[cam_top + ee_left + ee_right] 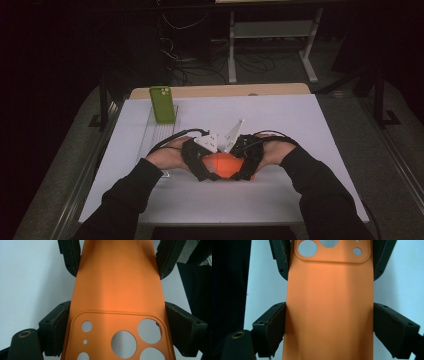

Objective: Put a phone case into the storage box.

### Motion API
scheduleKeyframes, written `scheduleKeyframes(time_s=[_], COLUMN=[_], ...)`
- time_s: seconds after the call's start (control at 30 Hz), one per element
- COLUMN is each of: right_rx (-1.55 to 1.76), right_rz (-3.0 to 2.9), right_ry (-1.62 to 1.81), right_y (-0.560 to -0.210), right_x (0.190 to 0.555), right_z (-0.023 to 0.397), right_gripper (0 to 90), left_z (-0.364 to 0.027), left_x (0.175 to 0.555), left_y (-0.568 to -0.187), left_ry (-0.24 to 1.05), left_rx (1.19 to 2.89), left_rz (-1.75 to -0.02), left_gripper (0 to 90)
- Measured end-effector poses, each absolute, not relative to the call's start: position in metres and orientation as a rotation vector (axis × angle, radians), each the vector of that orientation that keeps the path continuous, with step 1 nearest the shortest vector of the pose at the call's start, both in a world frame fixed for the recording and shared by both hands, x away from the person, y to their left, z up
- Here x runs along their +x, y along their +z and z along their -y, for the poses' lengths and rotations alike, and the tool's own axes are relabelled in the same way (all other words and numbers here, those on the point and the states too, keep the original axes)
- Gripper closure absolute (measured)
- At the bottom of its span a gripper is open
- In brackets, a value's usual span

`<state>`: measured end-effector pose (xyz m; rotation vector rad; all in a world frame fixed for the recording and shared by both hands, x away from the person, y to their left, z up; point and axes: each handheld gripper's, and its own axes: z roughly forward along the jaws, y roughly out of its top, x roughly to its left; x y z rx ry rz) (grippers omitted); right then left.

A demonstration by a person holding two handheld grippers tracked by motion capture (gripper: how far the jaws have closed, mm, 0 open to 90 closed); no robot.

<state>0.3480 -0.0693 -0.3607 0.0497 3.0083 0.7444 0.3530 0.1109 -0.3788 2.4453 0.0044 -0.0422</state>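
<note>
Soft orange silicone phone case (226, 165) w/ round camera cut-outs sits near the front edge of the white worktop (280, 120), about mid-width, held up between both grippers. Left gripper (200, 161) grasps it from the left, right gripper (245, 159) from the right; the 2 black tools nearly meet over it.

Left gripper view: case (117, 290) runs lengthwise between the 2 black jaws, which press its long edges on both sides; camera-hole end is nearest the lens, 5 holes or so visible. The other gripper's jaws clamp the far end.

Right gripper view: same case (329, 307), plain end nearest, camera cut-outs at the far end, jaws clenched on both long edges; the other gripper's jaws grip beside the cut-outs.

A green phone (162, 104) stands upright on a clear acrylic stand (152, 135) by the worktop's back-left corner, well apart from the case. Black sleeves (125, 200) come in from the front edge.
</note>
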Motion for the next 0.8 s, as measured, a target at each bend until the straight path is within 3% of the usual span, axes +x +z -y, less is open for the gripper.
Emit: scheduleKeyframes(time_s=[0.5, 0.8], right_rx=[0.236, 0.559], right_rz=[-2.944, -2.777], right_ry=[0.903, 1.049], right_y=[-0.358, -0.363], right_x=[0.352, 0.356], right_z=[0.092, 0.126], right_gripper=[6.1, 6.6], left_z=[-0.117, -0.12], left_x=[0.349, 0.347], left_y=[-0.379, -0.389], left_ry=[0.004, 0.1], left_rx=[2.417, 2.401], left_rz=[-0.119, -0.348], left_gripper=[15.6, 15.6])
